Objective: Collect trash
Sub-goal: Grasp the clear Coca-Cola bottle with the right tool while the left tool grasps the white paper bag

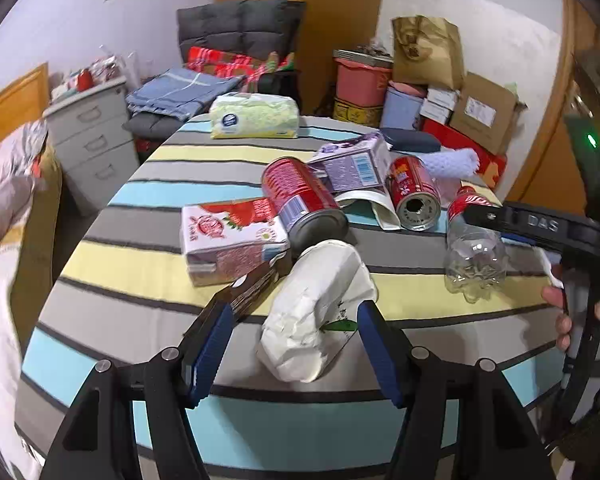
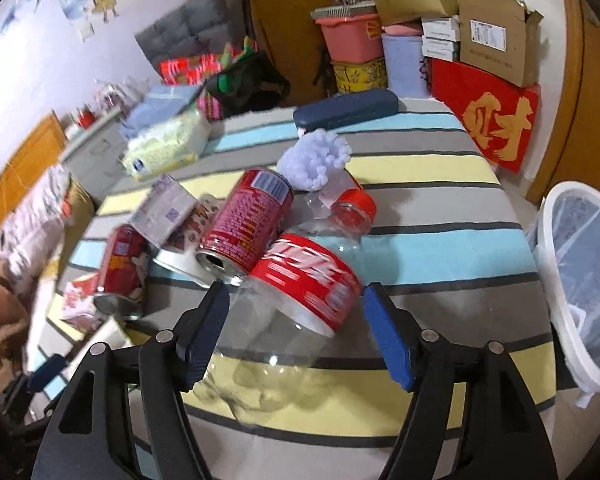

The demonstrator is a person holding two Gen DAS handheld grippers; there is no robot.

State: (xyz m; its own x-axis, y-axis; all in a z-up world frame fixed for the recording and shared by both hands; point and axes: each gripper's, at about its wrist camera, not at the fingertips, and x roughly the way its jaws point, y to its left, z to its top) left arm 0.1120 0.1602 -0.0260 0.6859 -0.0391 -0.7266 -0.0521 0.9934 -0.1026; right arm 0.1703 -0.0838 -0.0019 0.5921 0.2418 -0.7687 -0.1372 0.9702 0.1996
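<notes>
Trash lies on a striped tablecloth (image 1: 140, 268). My left gripper (image 1: 294, 316) is open, its blue pads on either side of a crumpled white paper cup (image 1: 316, 316) lying on its side. Behind it are a strawberry milk carton (image 1: 228, 240), a red can (image 1: 300, 200), a purple carton (image 1: 352, 168) and a second red can (image 1: 414, 194). My right gripper (image 2: 296, 312) is open around a clear plastic cola bottle (image 2: 300, 292) with a red label and red cap; the bottle also shows in the left wrist view (image 1: 474, 248).
A white mesh trash bin (image 2: 584, 280) stands off the table's right edge. On the table are a tissue pack (image 1: 254, 116), a dark blue case (image 2: 346, 110) and a pale blue fluffy cloth (image 2: 316, 164). Boxes, buckets and a chair crowd the far side.
</notes>
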